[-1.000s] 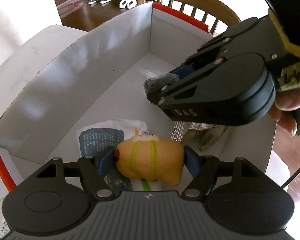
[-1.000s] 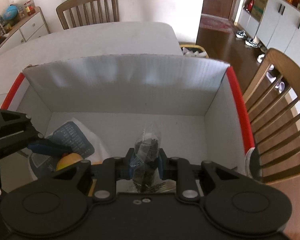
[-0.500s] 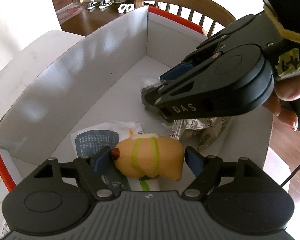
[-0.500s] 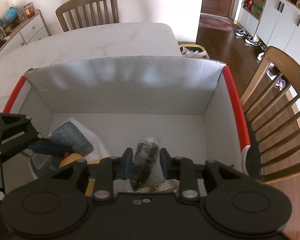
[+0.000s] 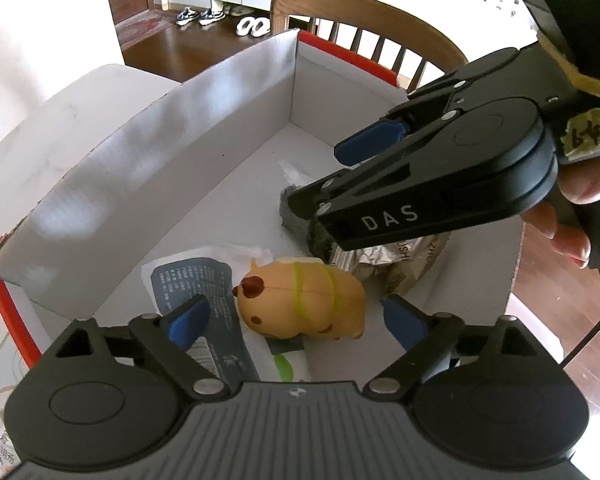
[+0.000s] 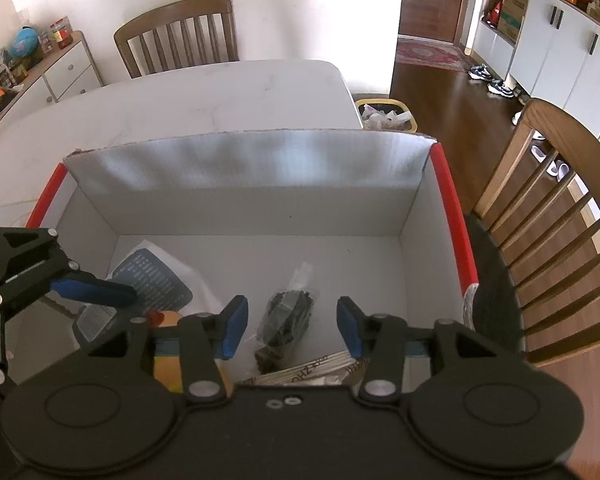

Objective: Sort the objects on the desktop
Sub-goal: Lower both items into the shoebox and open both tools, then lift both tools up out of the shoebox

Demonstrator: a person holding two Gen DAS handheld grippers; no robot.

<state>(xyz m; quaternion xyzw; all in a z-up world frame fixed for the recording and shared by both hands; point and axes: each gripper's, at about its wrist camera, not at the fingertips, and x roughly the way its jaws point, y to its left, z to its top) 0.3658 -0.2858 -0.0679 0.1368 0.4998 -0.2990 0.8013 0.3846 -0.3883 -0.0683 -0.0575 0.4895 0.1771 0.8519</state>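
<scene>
At the left, a red-edged cardboard box (image 5: 204, 148) is being looked into from the white table (image 6: 204, 104). On its floor, at the left side, a white packet with a dark printed panel (image 5: 196, 280) is lying flat. Over it the left gripper (image 5: 296, 320) is being held with its jaws spread wide, having just been opening; the blue pads (image 5: 188, 320) are standing clear on either side of a tan animal toy with green bands (image 5: 304, 304), which is resting on the packet and is being touched by neither pad. Just right of the toy a crumpled silver wrapper (image 5: 384, 264) is lying, and beside it a clear bag of dark pieces (image 6: 288, 316) is resting on the box floor. The right gripper (image 6: 292, 328) is being held above that bag with its jaws parted to a moderate width, having just been opening; the bag is lying between the pads (image 6: 234, 328), gaps showing on both sides. At the far right a wooden chair (image 6: 560, 216) is standing against the box.
</scene>
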